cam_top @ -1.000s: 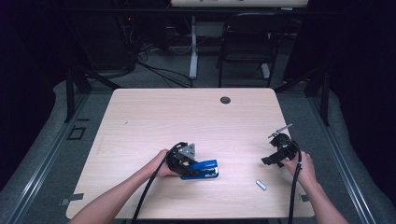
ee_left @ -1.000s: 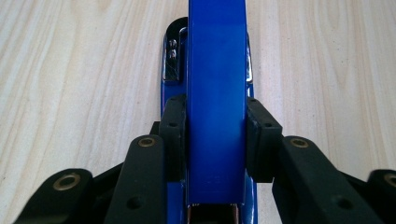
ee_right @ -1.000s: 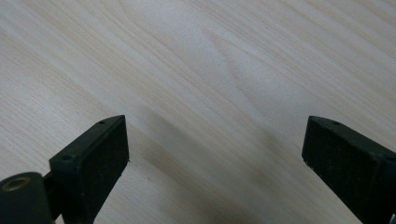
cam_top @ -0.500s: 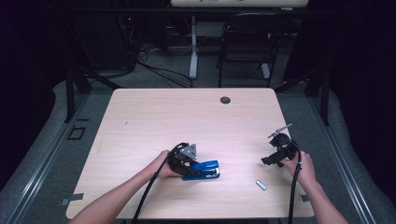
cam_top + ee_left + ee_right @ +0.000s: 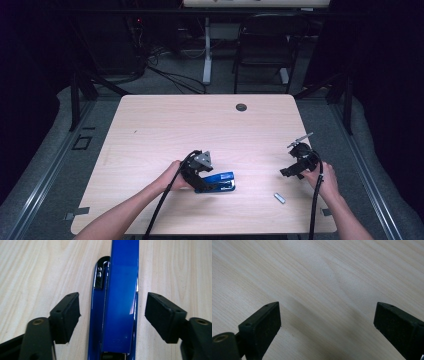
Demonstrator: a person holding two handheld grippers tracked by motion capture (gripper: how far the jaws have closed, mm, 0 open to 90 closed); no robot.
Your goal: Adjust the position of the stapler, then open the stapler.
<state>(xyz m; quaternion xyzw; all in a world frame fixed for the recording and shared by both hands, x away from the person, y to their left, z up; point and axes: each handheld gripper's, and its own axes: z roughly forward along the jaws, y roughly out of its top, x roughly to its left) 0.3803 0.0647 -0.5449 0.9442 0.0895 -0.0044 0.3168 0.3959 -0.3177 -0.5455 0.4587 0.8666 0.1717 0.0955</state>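
Observation:
A glossy blue stapler [image 5: 220, 181] lies flat on the light wooden table [image 5: 200, 125], near its front edge. My left gripper [image 5: 206, 186] is at the stapler's left end. In the left gripper view the stapler [image 5: 120, 302] runs between the two black pads, with a gap of bare wood on each side, so the pads do not touch it. The left jaws have just been opening and the left gripper [image 5: 112, 317] is open. My right gripper [image 5: 290, 172] is held low over the table at the right. In its own view the right gripper [image 5: 327, 322] stands wide open over bare wood.
A small silvery strip, like a bar of staples [image 5: 279, 198], lies on the table between the stapler and the right hand. A dark round cable hole [image 5: 241, 107] sits near the far edge. Chairs, desk legs and cables stand on the floor beyond the table.
In the high view both hands and the stapler stay where they were. No movement shows at that distance.

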